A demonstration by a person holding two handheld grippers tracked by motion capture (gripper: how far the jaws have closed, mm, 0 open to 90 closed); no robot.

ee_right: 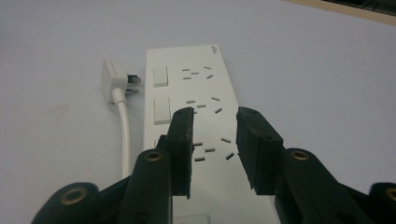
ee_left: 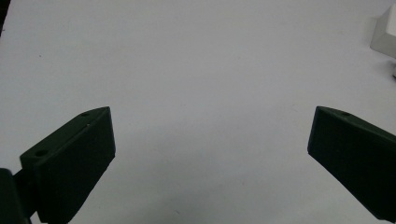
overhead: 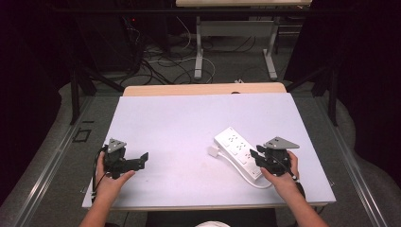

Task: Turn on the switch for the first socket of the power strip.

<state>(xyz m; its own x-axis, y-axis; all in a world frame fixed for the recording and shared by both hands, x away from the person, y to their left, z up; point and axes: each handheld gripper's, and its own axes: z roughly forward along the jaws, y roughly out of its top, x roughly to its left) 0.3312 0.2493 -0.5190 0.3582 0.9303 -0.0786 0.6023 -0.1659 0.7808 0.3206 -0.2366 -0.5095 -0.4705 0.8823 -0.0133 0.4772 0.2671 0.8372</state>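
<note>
Now R gripper (ee_right: 214, 140) jaws straddle power strip (ee_right: 196, 116), not clamped yet; L gripper (ee_left: 210, 154) released. Next: pinch strip's sides.

You are working in what looks like a lab or test room rather than a home. Your table (overhead: 189, 123) has a plain pale top with bare space around it, set on grey carpet (overhead: 42, 156). At twelve o'clock, beyond the far edge, loose cables (overhead: 165, 61) lie tangled across the floor, running towards dark equipment (overhead: 118, 38) at eleven o'clock. A second desk (overhead: 236, 28) on metal legs stands at one o'clock. Black curtains (overhead: 364, 71) close off the sides at three and nine o'clock, and dark stand legs (overhead: 80, 85) brace at ten o'clock.
</note>
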